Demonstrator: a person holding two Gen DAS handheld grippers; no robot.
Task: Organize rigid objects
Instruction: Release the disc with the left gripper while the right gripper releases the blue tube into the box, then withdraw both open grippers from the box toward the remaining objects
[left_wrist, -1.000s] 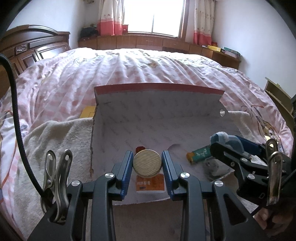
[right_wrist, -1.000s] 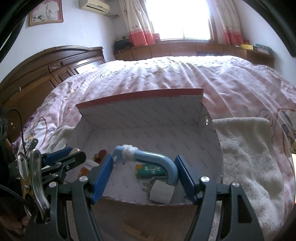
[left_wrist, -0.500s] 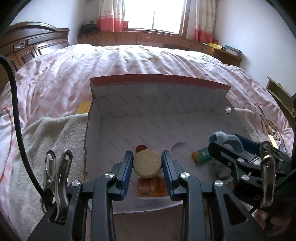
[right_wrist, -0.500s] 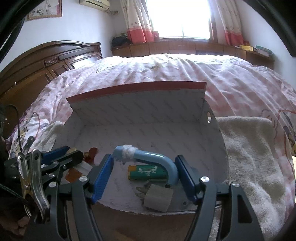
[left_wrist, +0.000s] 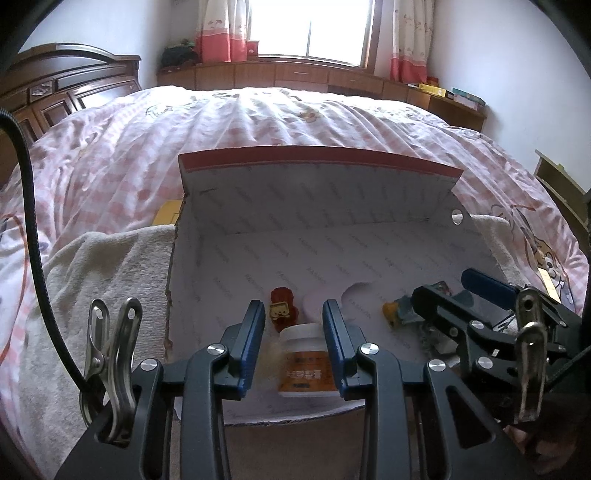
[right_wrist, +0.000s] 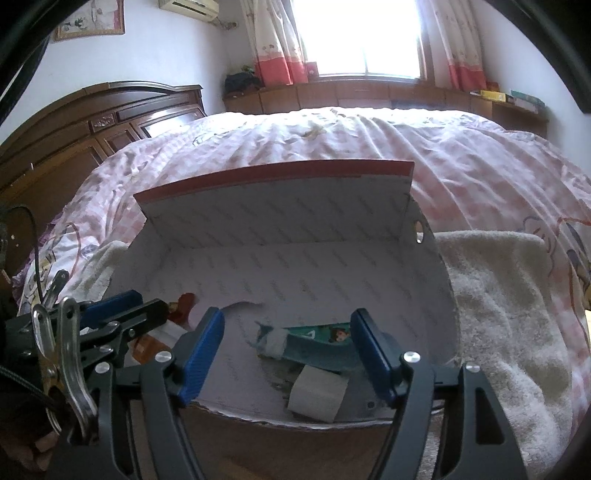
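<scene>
White printed cardboard box (left_wrist: 388, 236) on a nubbly towel (right_wrist: 509, 295). Left gripper (left_wrist: 293, 314) narrowly parted, empty (cylindrical white jar (left_wrist: 306, 360) below, untouched). Right gripper (right_wrist: 288, 332) wide, holding nothing; only its view shows the grey block (right_wrist: 317, 393).

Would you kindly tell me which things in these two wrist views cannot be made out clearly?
- Left wrist view: the print on the white jar is too small to read.
- Left wrist view: a tan smear beside the jar is too blurred to identify.
- Left wrist view: the right tool hides most of what lies behind it in the box.
- Right wrist view: the teal curved piece has one end covered by a tool finger.
</scene>
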